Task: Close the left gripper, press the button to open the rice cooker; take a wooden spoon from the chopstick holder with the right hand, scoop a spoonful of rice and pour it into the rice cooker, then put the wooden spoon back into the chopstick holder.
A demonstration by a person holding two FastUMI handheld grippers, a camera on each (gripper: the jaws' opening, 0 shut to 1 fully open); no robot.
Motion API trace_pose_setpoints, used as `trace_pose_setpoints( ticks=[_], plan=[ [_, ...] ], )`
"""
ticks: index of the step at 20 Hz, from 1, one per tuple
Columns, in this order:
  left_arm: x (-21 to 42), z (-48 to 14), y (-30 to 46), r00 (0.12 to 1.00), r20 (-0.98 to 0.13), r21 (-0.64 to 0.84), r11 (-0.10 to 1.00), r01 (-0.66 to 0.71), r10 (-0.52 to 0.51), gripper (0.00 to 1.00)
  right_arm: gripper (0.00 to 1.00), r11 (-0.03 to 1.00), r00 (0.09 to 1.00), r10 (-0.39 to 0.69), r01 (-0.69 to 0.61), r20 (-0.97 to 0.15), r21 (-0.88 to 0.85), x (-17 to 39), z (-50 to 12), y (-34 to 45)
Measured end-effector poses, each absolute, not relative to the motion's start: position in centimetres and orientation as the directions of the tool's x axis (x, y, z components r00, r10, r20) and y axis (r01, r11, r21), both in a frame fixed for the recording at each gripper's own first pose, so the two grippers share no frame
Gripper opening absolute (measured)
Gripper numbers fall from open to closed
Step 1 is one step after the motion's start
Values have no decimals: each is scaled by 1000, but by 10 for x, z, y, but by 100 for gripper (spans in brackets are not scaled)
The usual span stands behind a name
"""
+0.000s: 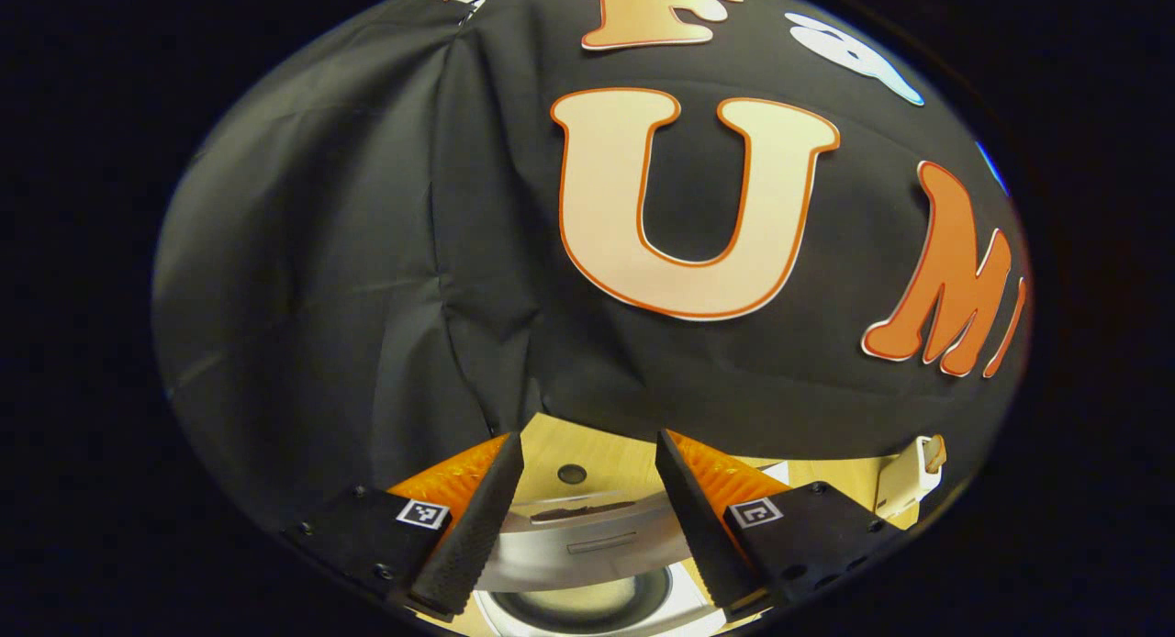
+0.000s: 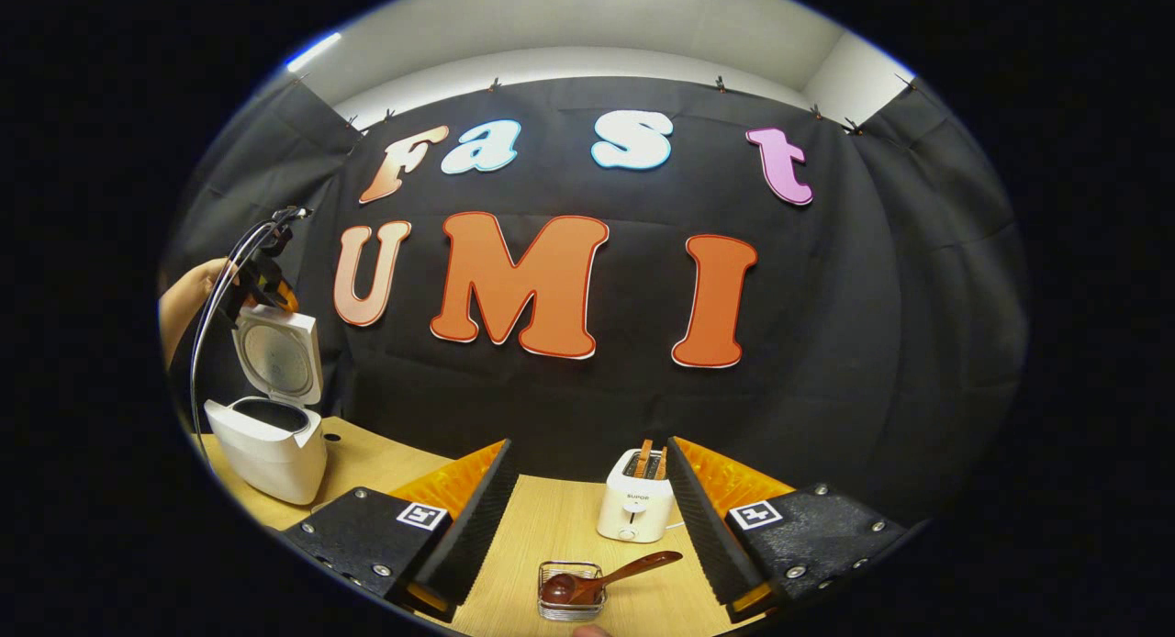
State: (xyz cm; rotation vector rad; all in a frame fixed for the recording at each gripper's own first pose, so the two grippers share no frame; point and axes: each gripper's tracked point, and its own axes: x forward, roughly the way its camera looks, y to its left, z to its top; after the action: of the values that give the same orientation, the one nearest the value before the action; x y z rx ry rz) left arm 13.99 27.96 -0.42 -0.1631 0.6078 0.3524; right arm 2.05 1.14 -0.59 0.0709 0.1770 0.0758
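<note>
1. The rice cooker (image 2: 271, 426) stands far left on the wooden surface (image 2: 542, 527), lid (image 2: 278, 352) already up; in the left gripper view its open pot (image 1: 587, 605) lies just below the left gripper (image 1: 587, 518), whose jaws stand wide and empty.
2. The wooden spoon (image 2: 610, 575) rests tilted in the wire chopstick holder (image 2: 570, 589), bowl down, handle angled up toward the right, near a white toaster (image 2: 633, 508).
3. The right gripper (image 2: 587, 518) hangs above it, spread wide, holding nothing.
4. The spoon is probably light, stiff and smooth; gripping mid-handle looks safest, since the light holder could tip.
</note>
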Motion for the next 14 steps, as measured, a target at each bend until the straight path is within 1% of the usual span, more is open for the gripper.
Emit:
trace_pose_setpoints(
  ticks=[2, 3, 4, 5, 6, 7, 10, 11, 14],
  plan=[
    [122, -10, 269, 767, -582, -47, 930, -364, 271, 94, 96, 993, 979, 85, -68, -183, 94, 21, -11, 10],
    [114, -12, 260, 773, -582, -64, 934, -352, 251, 94, 96, 992, 979, 89, -71, -183, 101, 21, -12, 10],
    [107, -18, 254, 768, -591, -67, 934, -350, 246, 90, 96, 992, 978, 92, -73, -185, 105, 21, -13, 10],
    [98, -25, 249, 762, -602, -72, 934, -349, 239, 84, 96, 991, 978, 100, -81, -184, 108, 20, -13, 12],
    [92, -29, 244, 760, -607, -74, 935, -347, 234, 81, 96, 991, 977, 105, -86, -185, 106, 18, -13, 12],
    [84, -35, 237, 756, -617, -83, 936, -341, 220, 83, 96, 991, 977, 107, -89, -185, 102, 17, -14, 10],
    [59, -52, 221, 741, -644, -107, 938, -330, 187, 81, 95, 990, 977, 114, -95, -180, 106, 15, -13, 9],
    [52, -60, 216, 736, -652, -105, 940, -326, 182, 80, 96, 989, 977, 114, -94, -182, 112, 13, -14, 9],
    [30, -81, 204, 723, -668, -73, 952, -299, 176, 81, 96, 987, 974, 125, -103, -191, 123, 10, -19, 11]
  ],
)
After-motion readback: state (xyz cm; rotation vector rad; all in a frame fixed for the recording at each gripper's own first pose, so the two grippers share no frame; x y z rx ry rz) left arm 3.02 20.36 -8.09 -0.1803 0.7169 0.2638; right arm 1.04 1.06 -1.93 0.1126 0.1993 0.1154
